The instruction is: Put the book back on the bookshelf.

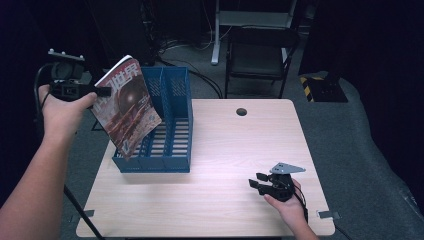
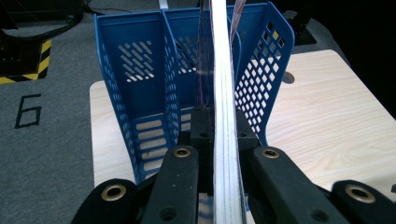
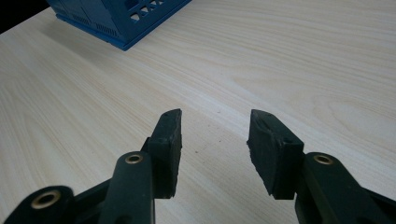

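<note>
The left tool [image 1: 102,91] is raised above the left edge of the desk [image 1: 240,150], and its jaws are closed on the edge of a magazine [image 1: 127,107]. The magazine hangs tilted in the air, its cover with large characters and a brown round picture facing the camera in the high view. Its lower corner reaches down in front of the left side of a blue file holder [image 1: 167,125]. In the left gripper view the magazine [image 2: 223,93] is seen edge-on, a pale stack of pages running straight up between the two black jaws, and it points toward the blue file holder [image 2: 140,70] behind it.

The file holder stands on the left part of the desk. It has perforated walls and inner dividers that make several compartments. Into which compartment the magazine is directed cannot be told for sure.

The right tool [image 1: 260,181] rests low at the near right part of the desk, well apart from the file holder. In the right gripper view the right tool [image 3: 215,140] has its jaws spread wide with only bare wood between them, and a corner of the blue holder [image 3: 116,18] shows farther away.

On the floor behind the desk stands a dark folding chair [image 1: 260,55].
</note>
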